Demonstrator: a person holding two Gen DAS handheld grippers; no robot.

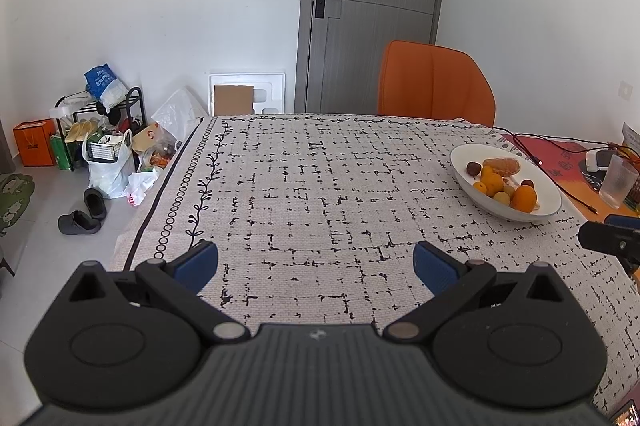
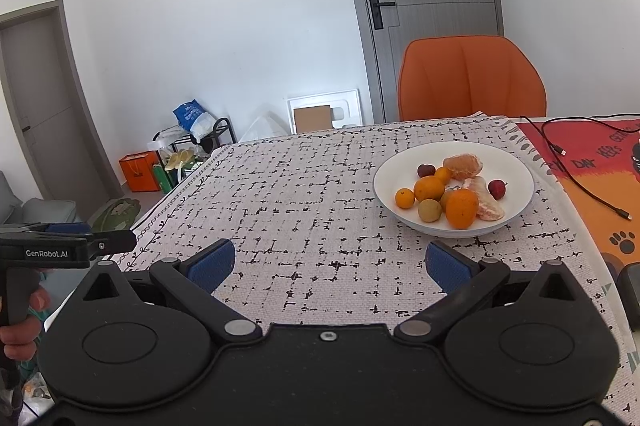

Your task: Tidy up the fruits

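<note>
Right gripper (image 1: 612, 244): only its tip enters at the frame edge; jaws hidden.
Glass (image 1: 619, 183): partly cut off, contents unclear.
Fruit under the front orange (image 2: 462, 208): partly covered, kind uncertain.
Bags on the floor (image 1: 108, 162): contents too small to identify.

The tablecloth (image 2: 312, 210) lay bare across the centre and left of the right wrist frame, giving open passage; the white bowl (image 2: 516, 166) of fruit stood at centre right; a black cable (image 2: 576, 178) trailed across the red mat (image 2: 600, 162) at far right; an orange chair (image 2: 472, 78) blocked the far edge.
</note>
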